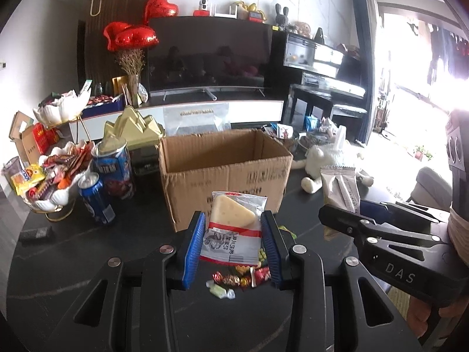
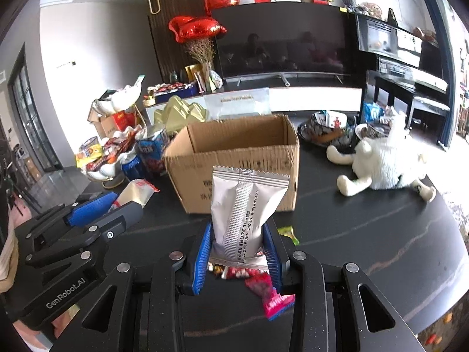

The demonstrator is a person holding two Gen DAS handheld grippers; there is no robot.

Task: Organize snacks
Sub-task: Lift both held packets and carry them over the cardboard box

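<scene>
Because the left gripper pinches the clear cheese-wedge packet and the right gripper clamps the silver foil pouch only low down, short of the open cardboard box, either slick wrapper could slip onto the loose candies.

Both wrist views toward cardboard box

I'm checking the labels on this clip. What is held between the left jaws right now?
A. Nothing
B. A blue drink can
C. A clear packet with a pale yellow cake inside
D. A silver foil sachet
C: in the left wrist view the clear cake packet sits clamped between the blue pads of the left gripper; the silver foil sachet is in the right gripper.
</scene>
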